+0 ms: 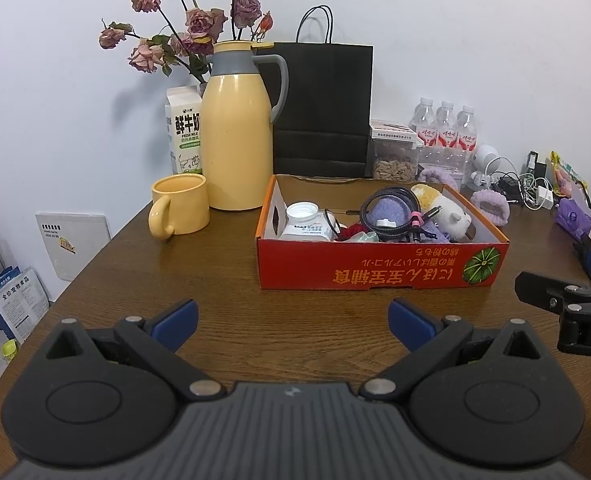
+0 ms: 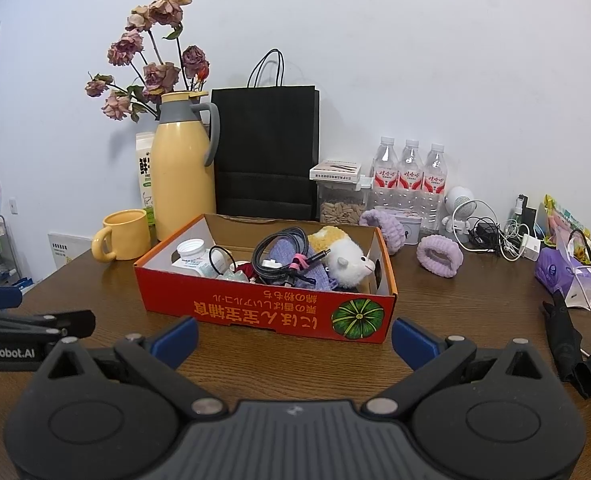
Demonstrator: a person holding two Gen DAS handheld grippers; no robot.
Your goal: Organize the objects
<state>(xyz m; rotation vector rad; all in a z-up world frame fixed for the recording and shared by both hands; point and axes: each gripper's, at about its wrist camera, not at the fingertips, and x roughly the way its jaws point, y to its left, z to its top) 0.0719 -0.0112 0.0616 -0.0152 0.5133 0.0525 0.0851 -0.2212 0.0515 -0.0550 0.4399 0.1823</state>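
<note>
While nothing was held, the left gripper (image 1: pixel 293 320) and right gripper (image 2: pixel 294 338) were kept wide-fingered over the worktop's (image 1: pixel 215 264) near edge | red box (image 2: pixel 263 312) lay mid-worktop, already loaded with cable (image 2: pixel 279 256), bottle (image 2: pixel 191 258), plush toy (image 2: pixel 349 264) | purple bands (image 2: pixel 439 258) judged unsorted near the far edge.

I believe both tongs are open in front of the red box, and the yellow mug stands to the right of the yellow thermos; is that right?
Not quite: the yellow mug stands to the left of the yellow thermos, as the left wrist view shows. Both tongs are indeed open before the red box.
</note>
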